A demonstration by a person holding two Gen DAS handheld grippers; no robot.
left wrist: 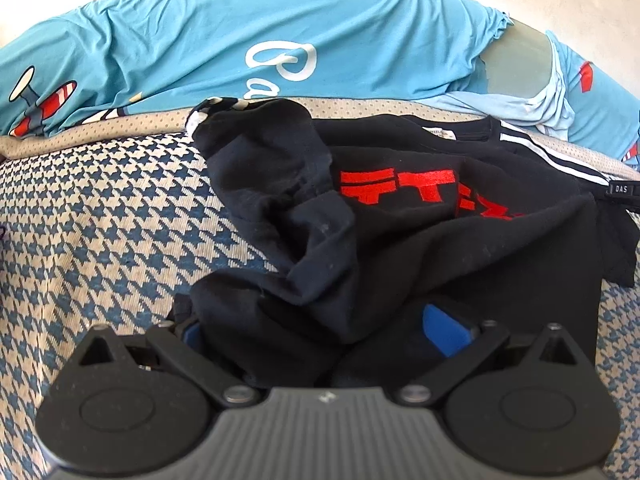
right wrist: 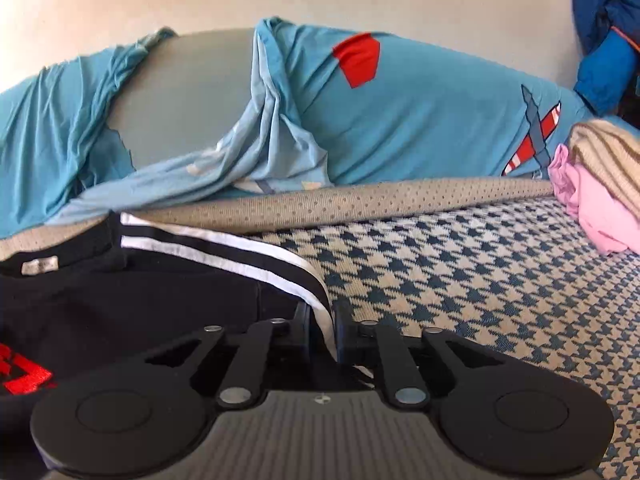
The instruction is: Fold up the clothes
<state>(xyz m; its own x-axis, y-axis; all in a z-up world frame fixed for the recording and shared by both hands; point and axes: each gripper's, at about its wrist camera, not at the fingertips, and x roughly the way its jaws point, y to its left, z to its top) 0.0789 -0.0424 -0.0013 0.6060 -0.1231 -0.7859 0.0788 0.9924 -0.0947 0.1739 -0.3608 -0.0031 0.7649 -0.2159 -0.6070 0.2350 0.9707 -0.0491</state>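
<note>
Two wrist views of a black T-shirt (left wrist: 400,240) lying on a houndstooth-patterned sofa seat (left wrist: 100,220), its collar end toward the backrest. In the left wrist view, the left tool (left wrist: 320,332) has its fingers spread wide, with crumpled black fabric bunched up between them; a blue pad (left wrist: 442,330) shows on the right-hand finger, while the opposite pad is almost wholly covered by cloth, so whether the fabric is pinched or merely lies in the gap cannot be told. The shirt's red printed lettering (left wrist: 400,188) faces up, partly overlapped by a rumpled fold. A sleeve with white stripes (left wrist: 560,160) extends toward the right, and a neck label (left wrist: 438,134) lies near the seat's rear edge. In the right wrist view, the right tool (right wrist: 322,332) has its fingers drawn narrow, clamped on the end of the striped sleeve (right wrist: 240,252), whose white bands run into the gap between them. Behind the seat, a light blue printed cover (right wrist: 420,120) drapes over the backrest, leaving a grey patch of cushion (right wrist: 192,100) exposed. At the far right of that view, a pink garment (right wrist: 596,208) and a cream ribbed knit (right wrist: 604,152) rest on the seat, well apart from the shirt, with a dark blue item (right wrist: 608,36) behind them against the wall.
</note>
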